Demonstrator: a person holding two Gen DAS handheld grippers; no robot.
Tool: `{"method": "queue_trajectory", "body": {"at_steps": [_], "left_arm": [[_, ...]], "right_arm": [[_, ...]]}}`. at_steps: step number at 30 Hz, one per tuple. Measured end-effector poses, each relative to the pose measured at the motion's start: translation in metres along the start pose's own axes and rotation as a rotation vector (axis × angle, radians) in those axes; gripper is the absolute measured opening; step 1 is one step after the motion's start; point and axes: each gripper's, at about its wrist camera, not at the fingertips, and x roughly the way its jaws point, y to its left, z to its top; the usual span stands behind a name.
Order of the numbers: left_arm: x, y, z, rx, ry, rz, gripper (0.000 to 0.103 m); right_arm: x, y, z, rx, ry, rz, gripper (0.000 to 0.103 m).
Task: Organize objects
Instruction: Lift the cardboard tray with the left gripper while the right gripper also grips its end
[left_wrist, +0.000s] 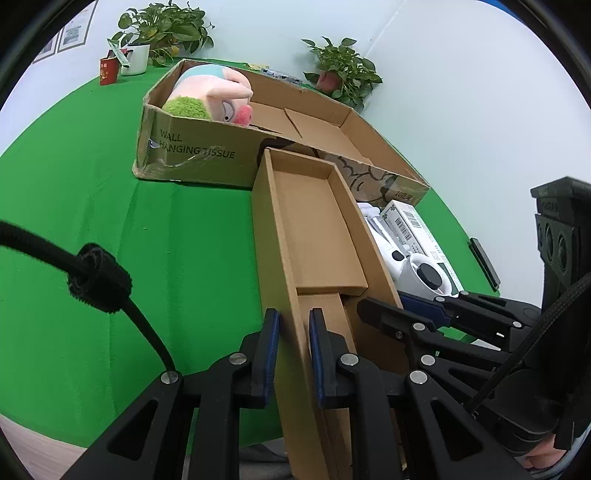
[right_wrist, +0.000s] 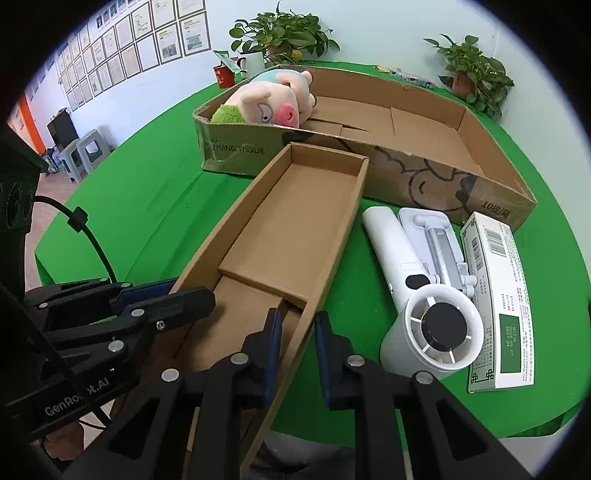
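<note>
Now both grippers' jaws pinch the narrow cardboard box: left gripper, right gripper, opposite walls

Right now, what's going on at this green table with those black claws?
A person is tidying up with a claw in each hand. The left claw and right claw are each shut on a long side wall of the narrow empty cardboard tray. A handheld fan and a white carton lie beside it; a plush pig sits in the big box.
</note>
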Motion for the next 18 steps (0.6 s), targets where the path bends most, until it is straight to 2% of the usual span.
{"method": "queue_trajectory", "body": {"at_steps": [7, 12, 18], "left_arm": [[-0.015, -0.012, 0.000, 0.015, -0.043, 0.037, 0.012], [-0.030, -0.035, 0.011, 0.057, -0.098, 0.059, 0.012], [-0.049, -0.065, 0.034, 0.107, -0.156, 0.065, 0.012]], "right_arm": [[-0.015, 0.003, 0.002, -0.021, -0.079, -0.004, 0.014], [-0.031, -0.004, 0.007, -0.009, -0.150, -0.003, 0.014], [-0.060, -0.020, 0.018, 0.021, -0.286, -0.008, 0.013]]}}
